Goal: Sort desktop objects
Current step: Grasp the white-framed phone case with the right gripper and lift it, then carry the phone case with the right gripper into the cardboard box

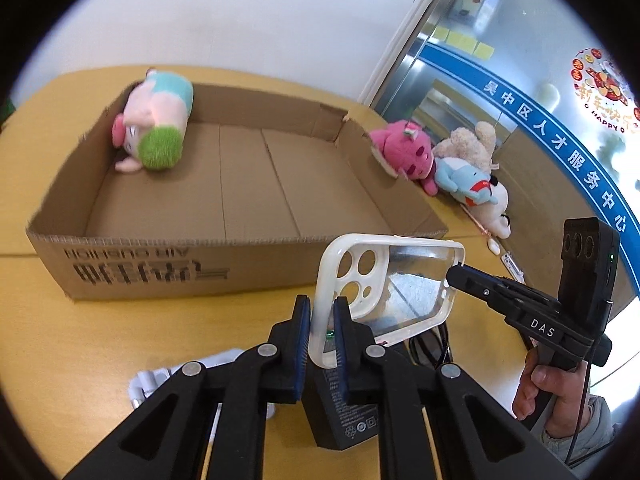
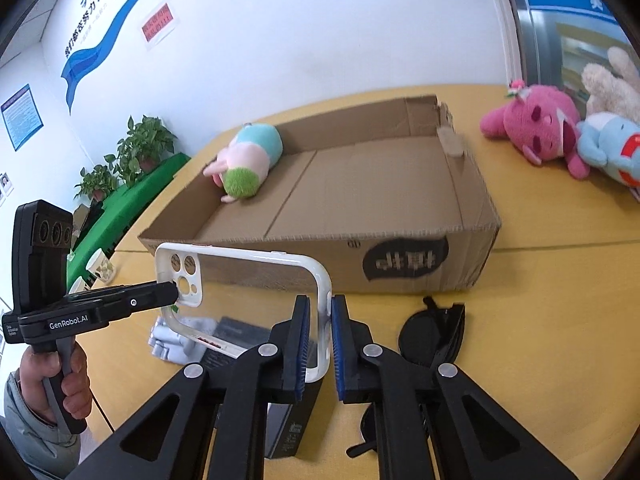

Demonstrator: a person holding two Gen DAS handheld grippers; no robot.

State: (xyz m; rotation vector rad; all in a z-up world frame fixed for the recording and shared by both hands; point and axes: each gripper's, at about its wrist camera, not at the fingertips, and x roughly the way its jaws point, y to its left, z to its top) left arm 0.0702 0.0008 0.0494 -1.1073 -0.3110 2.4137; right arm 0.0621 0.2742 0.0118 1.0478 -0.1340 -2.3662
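I hold the phone case in the air with both grippers, one at each end. My left gripper pinches the end with the camera holes; its fingers are narrow and closed on the white rim. My right gripper is closed the same way on the other short end. I think two grips are used because the case is thin and soft, so one grip alone would let it bend or swing.

The case is above the near edge of the yellow table, just in front of the open cardboard box. Below it lie a black charger, a white cable and dark sunglasses, not yet sorted.

Inside the box, in the far left corner, lies one plush toy. Three other toys, a pink toy among them, lie outside on the far right. The box seems to be the collecting place, so I judge the case goes over its near wall next.
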